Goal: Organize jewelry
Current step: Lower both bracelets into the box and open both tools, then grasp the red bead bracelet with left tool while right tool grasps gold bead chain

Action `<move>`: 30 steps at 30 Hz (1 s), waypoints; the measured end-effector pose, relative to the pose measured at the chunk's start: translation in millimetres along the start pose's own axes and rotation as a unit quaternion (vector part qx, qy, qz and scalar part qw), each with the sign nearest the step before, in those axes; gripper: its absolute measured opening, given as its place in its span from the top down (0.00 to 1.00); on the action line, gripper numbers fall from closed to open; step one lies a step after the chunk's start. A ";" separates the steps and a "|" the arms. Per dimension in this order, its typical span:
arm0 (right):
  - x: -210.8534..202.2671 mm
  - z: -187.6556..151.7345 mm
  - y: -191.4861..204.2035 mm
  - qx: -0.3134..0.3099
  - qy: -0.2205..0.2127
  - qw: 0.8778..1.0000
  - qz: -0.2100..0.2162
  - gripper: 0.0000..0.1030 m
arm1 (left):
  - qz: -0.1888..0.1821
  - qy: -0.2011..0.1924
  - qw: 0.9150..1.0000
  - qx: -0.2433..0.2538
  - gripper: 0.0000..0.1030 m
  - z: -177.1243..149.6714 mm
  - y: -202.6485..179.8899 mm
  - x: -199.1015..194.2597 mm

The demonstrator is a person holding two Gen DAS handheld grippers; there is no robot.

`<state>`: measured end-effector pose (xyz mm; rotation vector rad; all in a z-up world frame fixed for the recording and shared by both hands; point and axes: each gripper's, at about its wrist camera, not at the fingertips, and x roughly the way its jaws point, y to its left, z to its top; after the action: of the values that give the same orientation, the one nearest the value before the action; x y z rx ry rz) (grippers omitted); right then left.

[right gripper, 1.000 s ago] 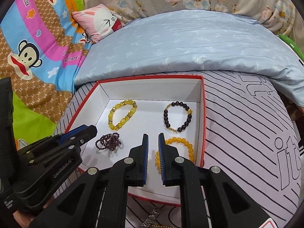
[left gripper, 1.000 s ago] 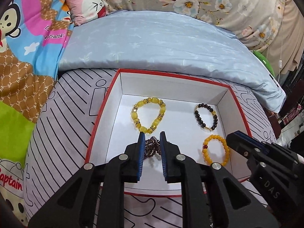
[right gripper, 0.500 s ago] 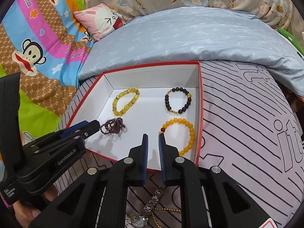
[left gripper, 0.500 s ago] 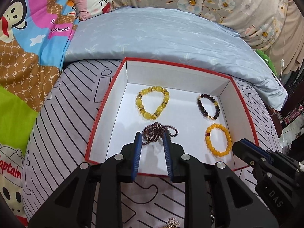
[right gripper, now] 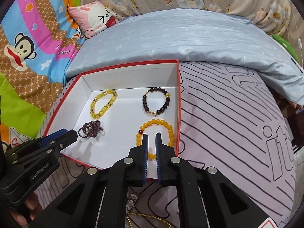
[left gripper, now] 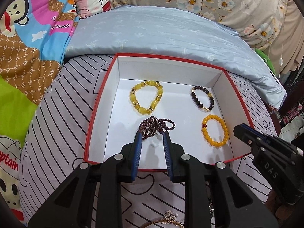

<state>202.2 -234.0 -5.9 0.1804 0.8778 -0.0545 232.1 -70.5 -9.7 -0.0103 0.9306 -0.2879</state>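
Note:
A red-rimmed white box lies on the bed. Inside lie a yellow chunky bracelet, a dark bead bracelet, an orange bead bracelet and a bundled small purple bead strand. My left gripper is open and empty, its tips just short of the purple strand. My right gripper is nearly shut and empty, above the orange bracelet.
A gold chain and flower piece lie on the striped cover in front of the box. A metal watch band and gold bead chain show under my right gripper. A blue pillow lies behind the box.
My left gripper has opened, let go of the purple strand in the box and drawn back. My right gripper has stayed nearly shut and shifted only slightly over the orange bracelet.

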 end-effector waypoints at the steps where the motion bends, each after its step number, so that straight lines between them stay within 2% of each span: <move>1: 0.6 0.9 -1.2 -0.001 0.000 1.000 0.000 0.96 | 0.010 -0.005 1.000 0.006 0.79 -1.1 -2.4 0.0; 4: 1.4 2.2 -2.7 -0.001 0.001 1.000 0.001 0.97 | 0.033 -0.012 0.999 0.022 0.76 -2.0 -6.1 1.9; 7: 0.3 3.3 -1.2 -0.001 0.004 1.000 0.000 0.95 | 0.024 -0.010 1.000 0.011 0.73 0.0 -3.1 1.3; 9: -5.7 3.8 0.9 0.002 -0.001 1.000 0.002 0.89 | 0.021 -0.008 1.000 0.002 0.73 1.2 0.5 0.6; 14: -35.5 1.5 6.1 -0.002 -0.023 1.000 0.008 0.89 | 0.017 -0.019 0.999 -0.018 0.73 1.5 12.3 -16.6; 17: -55.7 -7.0 9.4 -0.008 -0.031 0.999 0.012 0.89 | 0.012 -0.031 0.999 -0.023 0.69 -1.3 15.9 -34.7; 19: -69.4 -17.7 11.7 -0.013 -0.033 0.999 0.012 0.88 | 0.014 -0.039 0.999 -0.020 0.65 -7.2 16.6 -48.4; 23: -86.1 -41.0 11.8 -0.008 -0.028 0.999 0.018 0.85 | 0.013 -0.039 0.999 -0.025 0.65 -24.0 21.1 -69.2; 25: -93.5 -57.0 11.9 -0.008 -0.021 1.000 0.017 0.80 | 0.013 -0.036 0.999 -0.029 0.63 -36.1 25.0 -76.9; 30: -103.8 -94.3 12.4 -0.005 0.001 1.000 0.016 0.79 | 0.018 -0.019 0.999 -0.032 0.59 -69.7 34.5 -87.6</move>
<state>65.8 -207.6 16.7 0.1854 0.8761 -0.0202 136.0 -7.5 13.0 -0.0575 0.9012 -0.2242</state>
